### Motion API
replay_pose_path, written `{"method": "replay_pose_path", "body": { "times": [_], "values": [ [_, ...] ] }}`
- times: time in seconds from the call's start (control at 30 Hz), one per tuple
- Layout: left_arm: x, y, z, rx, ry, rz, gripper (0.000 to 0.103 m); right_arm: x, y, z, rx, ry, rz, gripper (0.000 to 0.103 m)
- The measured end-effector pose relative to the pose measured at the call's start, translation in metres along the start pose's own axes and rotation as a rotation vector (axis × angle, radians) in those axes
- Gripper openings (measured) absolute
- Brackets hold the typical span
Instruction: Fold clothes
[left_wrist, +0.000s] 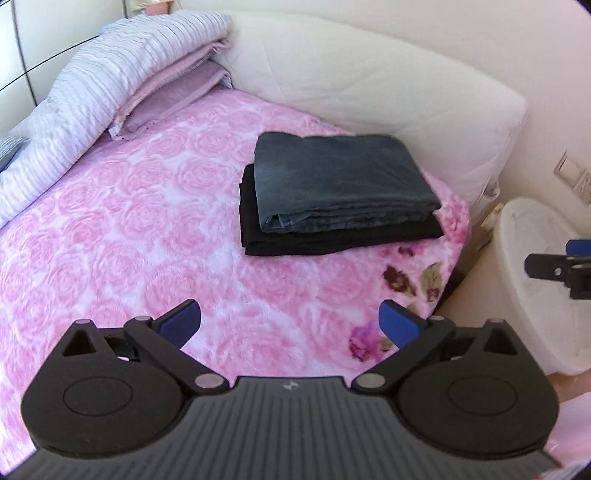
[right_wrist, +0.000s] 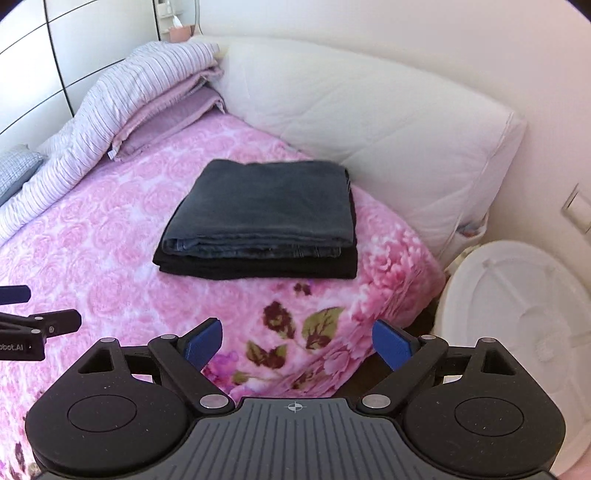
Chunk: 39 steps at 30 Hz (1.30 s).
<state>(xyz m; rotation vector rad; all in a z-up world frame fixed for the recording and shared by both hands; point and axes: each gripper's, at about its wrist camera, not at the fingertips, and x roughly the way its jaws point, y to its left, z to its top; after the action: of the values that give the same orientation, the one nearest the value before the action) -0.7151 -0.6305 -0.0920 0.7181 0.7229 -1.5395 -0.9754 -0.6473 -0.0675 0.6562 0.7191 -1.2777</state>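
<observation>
A folded grey-blue garment (left_wrist: 340, 181) (right_wrist: 266, 206) lies squarely on top of a folded black garment (left_wrist: 332, 240) (right_wrist: 258, 266), stacked on the pink rose-patterned bedspread (left_wrist: 129, 229) (right_wrist: 92, 240). My left gripper (left_wrist: 290, 325) hangs open above the bedspread, well short of the stack, nothing between its blue pads. My right gripper (right_wrist: 295, 345) is open too, over the bed's flowered corner, empty. Each gripper shows at the edge of the other's view: the right gripper (left_wrist: 557, 267) and the left gripper (right_wrist: 33, 317).
A large white pillow (left_wrist: 369, 85) (right_wrist: 369, 118) stands behind the stack. Folded striped lilac bedding (left_wrist: 110, 77) (right_wrist: 140, 88) lies at the back left. A white round bin lid (left_wrist: 543, 280) (right_wrist: 517, 321) sits off the bed's right edge, by a wall with a switch plate (left_wrist: 570, 173).
</observation>
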Motion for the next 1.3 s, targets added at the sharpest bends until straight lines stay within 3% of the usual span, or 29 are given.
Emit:
{"method": "replay_pose_path", "body": {
  "times": [0.4,0.5,0.67,0.77,0.87,0.97,1.07,1.17,1.3],
  "values": [
    [-0.065,-0.022,-0.011,-0.013,-0.103,-0.025,0.097,-0.059,0.014,-0.021,0.028,-0.063,-0.041,0.091],
    [-0.077,-0.025,-0.012,0.023,-0.107,-0.071,0.096,-0.068,0.018,-0.026,0.043,-0.054,-0.037,0.091],
    [-0.087,-0.036,-0.013,0.141,-0.106,-0.079,0.096,-0.074,0.022,-0.023,0.043,-0.054,-0.035,0.091],
    [-0.088,-0.036,-0.012,0.149,-0.101,-0.100,0.096,-0.074,0.024,-0.018,0.029,-0.059,-0.035,0.091],
    [-0.089,-0.040,-0.013,0.164,-0.130,-0.069,0.094,-0.074,0.025,-0.015,0.022,-0.064,-0.036,0.091],
    [-0.086,-0.040,-0.010,0.125,-0.144,-0.041,0.094,-0.072,0.025,-0.013,0.018,-0.060,-0.035,0.091],
    [-0.087,-0.035,-0.006,0.060,-0.160,-0.059,0.094,-0.072,0.025,-0.011,0.021,-0.058,-0.034,0.091],
    [-0.086,-0.034,-0.004,0.050,-0.164,-0.006,0.094,-0.071,0.025,-0.010,0.023,-0.058,-0.026,0.091],
    [-0.081,-0.026,-0.001,-0.012,-0.142,-0.010,0.094,-0.069,0.028,-0.009,0.019,-0.049,-0.015,0.091]
  ]
}}
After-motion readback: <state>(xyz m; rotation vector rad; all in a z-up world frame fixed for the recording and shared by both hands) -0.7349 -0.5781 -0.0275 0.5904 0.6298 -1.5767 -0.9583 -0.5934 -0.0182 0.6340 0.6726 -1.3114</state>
